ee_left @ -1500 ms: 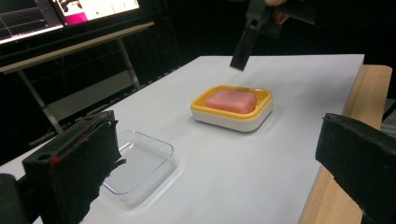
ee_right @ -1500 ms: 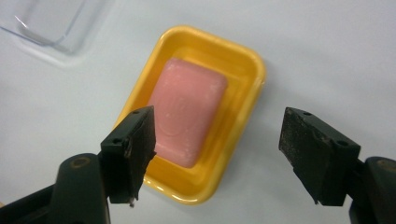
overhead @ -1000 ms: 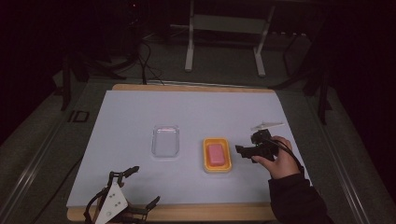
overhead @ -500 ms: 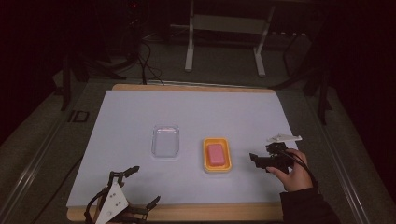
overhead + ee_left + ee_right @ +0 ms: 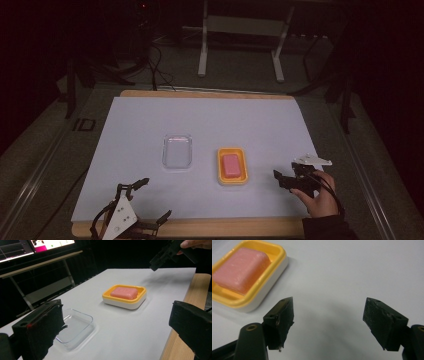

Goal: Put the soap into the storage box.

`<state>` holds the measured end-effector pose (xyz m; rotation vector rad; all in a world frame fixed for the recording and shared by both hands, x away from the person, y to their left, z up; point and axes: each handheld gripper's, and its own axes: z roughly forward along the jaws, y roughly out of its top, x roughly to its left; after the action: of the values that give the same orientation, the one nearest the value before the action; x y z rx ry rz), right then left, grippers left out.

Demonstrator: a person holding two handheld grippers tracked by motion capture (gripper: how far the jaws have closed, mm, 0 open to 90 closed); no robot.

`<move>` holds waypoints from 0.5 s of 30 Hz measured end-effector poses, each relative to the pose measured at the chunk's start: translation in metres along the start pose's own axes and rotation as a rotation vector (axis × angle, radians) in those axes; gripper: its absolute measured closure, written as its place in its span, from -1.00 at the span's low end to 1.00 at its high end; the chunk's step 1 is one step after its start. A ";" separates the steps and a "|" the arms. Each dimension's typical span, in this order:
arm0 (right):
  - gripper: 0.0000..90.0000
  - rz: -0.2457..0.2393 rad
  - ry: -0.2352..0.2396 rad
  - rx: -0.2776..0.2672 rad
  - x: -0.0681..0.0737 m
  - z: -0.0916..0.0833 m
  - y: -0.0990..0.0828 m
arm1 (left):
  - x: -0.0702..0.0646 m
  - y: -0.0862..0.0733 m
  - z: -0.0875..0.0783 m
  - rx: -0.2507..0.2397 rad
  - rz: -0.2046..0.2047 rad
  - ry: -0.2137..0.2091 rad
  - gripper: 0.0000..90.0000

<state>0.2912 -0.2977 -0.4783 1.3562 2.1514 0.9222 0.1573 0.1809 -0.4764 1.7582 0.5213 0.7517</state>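
Observation:
A pink soap bar [image 5: 231, 164] lies in a yellow soap dish [image 5: 220, 172] near the middle of the white table top. Left of the dish is a clear shallow plastic tray [image 5: 177, 151], empty. A hand holds my right gripper [image 5: 281, 179] just right of the dish, low over the table. Its jaws are open with nothing between them, and the dish [image 5: 265, 276] sits off to their upper left. My left gripper [image 5: 154, 199] rests at the front left edge, open and empty. It faces the clear tray [image 5: 75, 326] and the dish [image 5: 125, 302].
The white sheet [image 5: 210, 120] lies on a wooden board whose edge [image 5: 200, 227] shows along the front. Table legs and cables stand on the dark floor beyond the far edge. Monitors [image 5: 37, 246] glow in the left gripper view.
The hand with my right gripper has drawn back toward the front right, away from the soap dish. The left gripper, dish and tray have not moved.

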 end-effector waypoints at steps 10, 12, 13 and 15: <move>-0.45 -0.010 -0.047 -0.076 -0.004 -0.009 -0.014 | 0.000 0.000 0.000 0.001 0.002 -0.005 -0.99; -0.45 -0.012 -0.049 -0.081 -0.005 -0.009 -0.015 | 0.000 0.000 0.000 0.004 0.001 -0.005 -0.99; -0.45 -0.010 -0.050 -0.075 -0.005 -0.009 -0.017 | 0.000 0.000 0.000 0.006 0.001 -0.005 -0.99; -0.45 -0.012 -0.053 -0.078 -0.006 -0.008 -0.019 | 0.000 0.000 0.001 0.010 0.001 -0.005 -0.99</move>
<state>0.2767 -0.3111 -0.4859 1.3142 2.0600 0.9448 0.1574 0.1803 -0.4768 1.7695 0.5212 0.7460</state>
